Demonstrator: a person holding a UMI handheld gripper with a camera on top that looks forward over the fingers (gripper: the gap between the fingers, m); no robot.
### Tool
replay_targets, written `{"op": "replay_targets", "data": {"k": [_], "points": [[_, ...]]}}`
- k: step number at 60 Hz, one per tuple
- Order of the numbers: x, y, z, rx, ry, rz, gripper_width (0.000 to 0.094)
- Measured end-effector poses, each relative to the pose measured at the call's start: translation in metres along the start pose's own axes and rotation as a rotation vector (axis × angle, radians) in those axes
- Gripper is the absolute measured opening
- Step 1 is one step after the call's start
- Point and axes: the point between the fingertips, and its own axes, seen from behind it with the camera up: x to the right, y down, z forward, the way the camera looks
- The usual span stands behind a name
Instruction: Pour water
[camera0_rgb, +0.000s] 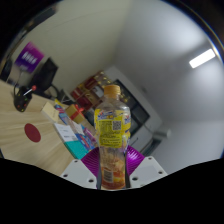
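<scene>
My gripper is shut on a clear plastic bottle with a yellow label and an orange cap. The bottle stands upright between the two purple pads, which press on its lower body from both sides. It is held up well above the wooden table, and the view is tilted, with the ceiling behind the bottle. The bottle's base is hidden below the fingers.
On the table to the left lie a dark red round object, coloured boxes and packets, and a black device on a stand. A purple sign hangs on the far wall. Shelves with goods stand behind.
</scene>
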Motion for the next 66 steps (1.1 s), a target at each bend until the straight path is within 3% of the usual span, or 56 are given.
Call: {"op": "replay_targets", "data": {"k": [7, 14, 21, 29, 44, 53, 60, 66], "points": [[-0.071, -0.086, 0.027, 0.07, -0.072, -0.363, 0.032], [-0.139, -0.128, 0.053, 0.133, -0.109, -0.76, 0.0323], [-0.183, -0.143, 0.063, 0.173, -0.116, -1.081, 0.0324], [-0.206, -0.169, 0.066, 0.266, -0.043, -1.411, 0.0326], [-0.205, -0.169, 0.072, 0.275, -0.035, -1.511, 0.0325], [-0.191, -0.177, 0.072, 0.281, -0.063, -1.205, 0.0323], [-0.172, -0.162, 0.064, 0.173, -0.092, -0.454, 0.0322], [-0.21, -0.142, 0.059, 0.097, -0.304, 0.277, 0.0322]]}}
